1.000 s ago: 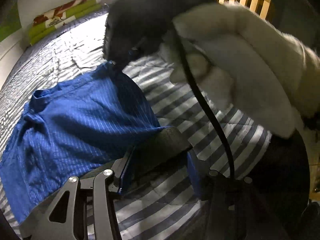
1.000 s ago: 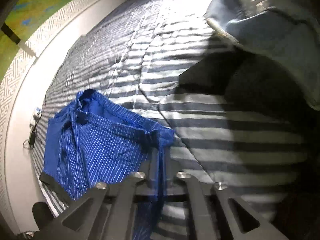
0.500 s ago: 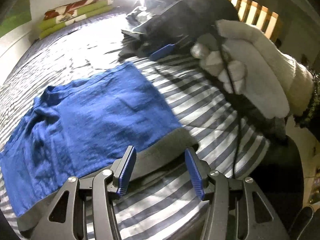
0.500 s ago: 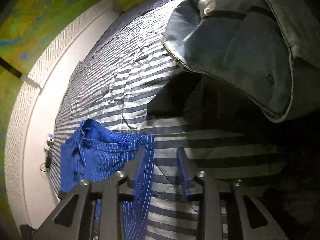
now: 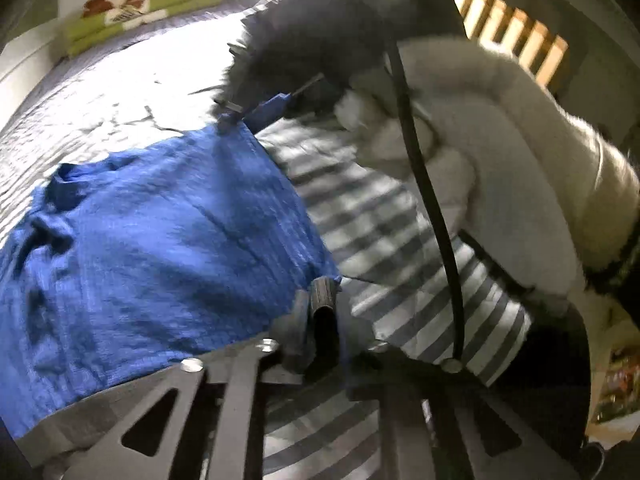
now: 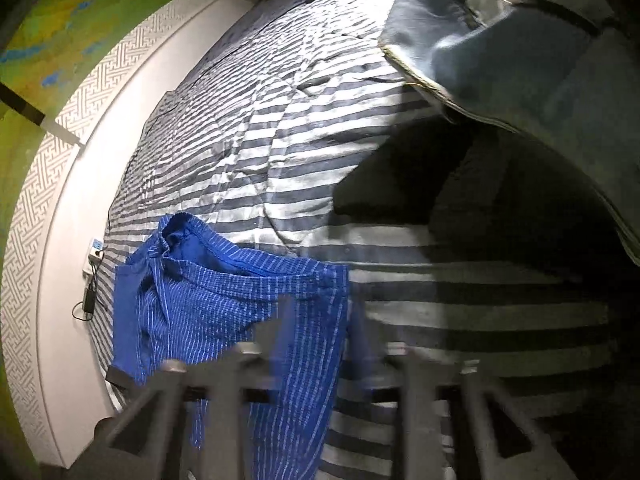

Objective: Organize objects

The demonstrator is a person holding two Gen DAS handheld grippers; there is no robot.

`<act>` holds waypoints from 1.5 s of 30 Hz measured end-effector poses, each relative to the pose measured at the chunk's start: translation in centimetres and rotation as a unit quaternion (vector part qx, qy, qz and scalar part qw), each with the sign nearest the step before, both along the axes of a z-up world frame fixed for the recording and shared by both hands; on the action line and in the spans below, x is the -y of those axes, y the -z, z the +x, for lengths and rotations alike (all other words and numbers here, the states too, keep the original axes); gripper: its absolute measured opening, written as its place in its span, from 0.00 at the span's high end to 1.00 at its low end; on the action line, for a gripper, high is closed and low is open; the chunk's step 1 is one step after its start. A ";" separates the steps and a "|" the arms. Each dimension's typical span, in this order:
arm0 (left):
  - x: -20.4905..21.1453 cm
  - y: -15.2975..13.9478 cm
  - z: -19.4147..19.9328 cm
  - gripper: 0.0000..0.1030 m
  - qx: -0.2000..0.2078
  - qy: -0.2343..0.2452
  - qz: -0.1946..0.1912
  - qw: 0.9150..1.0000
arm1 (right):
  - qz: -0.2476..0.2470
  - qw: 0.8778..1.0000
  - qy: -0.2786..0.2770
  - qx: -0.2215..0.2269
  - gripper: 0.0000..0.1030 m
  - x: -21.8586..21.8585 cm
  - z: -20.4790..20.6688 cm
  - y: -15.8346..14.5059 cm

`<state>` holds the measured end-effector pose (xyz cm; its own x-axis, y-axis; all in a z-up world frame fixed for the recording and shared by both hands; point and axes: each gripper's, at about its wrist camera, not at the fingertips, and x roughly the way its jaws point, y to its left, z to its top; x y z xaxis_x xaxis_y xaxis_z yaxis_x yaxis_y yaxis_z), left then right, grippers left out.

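Observation:
Blue pinstriped shorts (image 5: 152, 232) with a grey waistband lie on the striped bed cover (image 5: 400, 248). My left gripper (image 5: 324, 312) is shut on the grey waistband at the shorts' near right corner. My right gripper (image 6: 320, 332) is shut on the opposite corner of the shorts (image 6: 224, 300), the cloth hanging between its fingers. In the left wrist view the right gripper (image 5: 240, 114) shows at the shorts' far corner, held by a white-gloved hand (image 5: 480, 168).
Folded green and red blankets (image 5: 140, 12) lie at the bed's head. A wooden slatted frame (image 5: 512, 36) stands behind the hand. A grey-blue garment (image 6: 540, 60) lies on the bed at the right. A white wall panel (image 6: 68, 208) with a plugged charger borders the bed.
Both grippers, open half a second ago over the flat shorts, have closed on opposite corners. The right gripper has come back down to the far corner.

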<state>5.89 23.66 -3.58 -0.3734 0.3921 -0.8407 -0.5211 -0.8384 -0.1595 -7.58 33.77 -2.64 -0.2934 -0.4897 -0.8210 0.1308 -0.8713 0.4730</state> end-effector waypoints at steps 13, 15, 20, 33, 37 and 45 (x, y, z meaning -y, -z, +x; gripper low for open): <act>13.8 -3.7 3.9 0.96 -0.016 -0.138 0.095 0.986 | -0.014 0.998 0.015 -0.059 0.97 5.8 2.4 -8.0; 17.0 -3.7 4.7 0.96 -0.018 -0.169 0.105 0.980 | -0.014 0.998 -0.004 -0.067 0.97 8.6 2.6 -9.4; 23.8 -3.6 5.8 0.97 -0.029 -0.233 0.118 0.965 | 0.022 0.992 -0.068 -0.103 0.97 18.1 3.0 -11.8; 35.3 0.4 8.5 0.97 -0.007 -0.339 0.141 0.930 | 0.108 0.975 -0.170 -0.093 0.97 38.5 1.8 -6.7; 36.9 1.4 8.7 0.97 -0.002 -0.353 0.150 0.924 | 0.119 0.972 -0.181 -0.088 0.97 40.9 1.7 -5.4; 37.6 2.3 8.6 0.96 0.005 -0.351 0.146 0.925 | 0.116 0.964 -0.225 -0.078 0.95 44.5 1.8 -3.2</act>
